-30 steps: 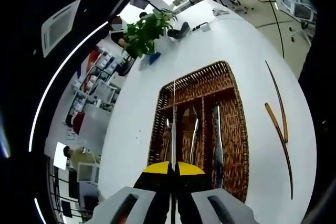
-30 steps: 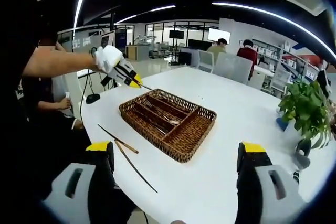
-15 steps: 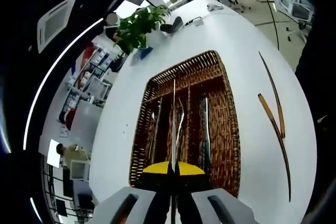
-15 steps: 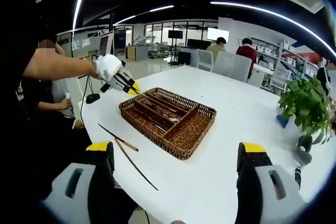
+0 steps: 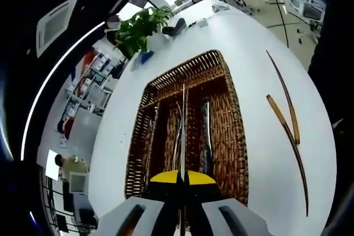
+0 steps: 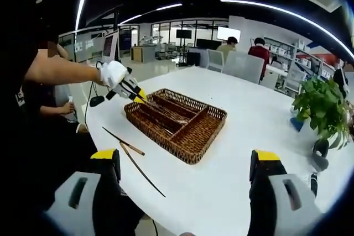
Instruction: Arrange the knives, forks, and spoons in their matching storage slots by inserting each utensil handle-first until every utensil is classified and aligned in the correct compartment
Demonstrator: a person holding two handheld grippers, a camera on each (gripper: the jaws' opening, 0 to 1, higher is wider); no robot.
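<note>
Utensil (image 5: 183,131), thin and metallic, runs straight toward 12 o'clock from the left gripper (image 5: 183,176), whose yellow-tipped jaws are pinched tight on its near end. Which kind of utensil it is I cannot tell. Its long axis lines up with the long slots of the basket (image 5: 231,136), and its far tip hangs over the middle slot. Other cutlery lies in the slots to either side. At 3 o'clock of the basket, chopsticks (image 5: 287,122) lie on the table (image 5: 260,64).

In the right gripper view, the right gripper (image 6: 185,176) stands wide and empty, well apart from the basket (image 6: 196,142). At 10 o'clock the gloved hand (image 6: 113,73) holds the left gripper (image 6: 134,92) at the basket's end, so the left arm is nearer.
</note>
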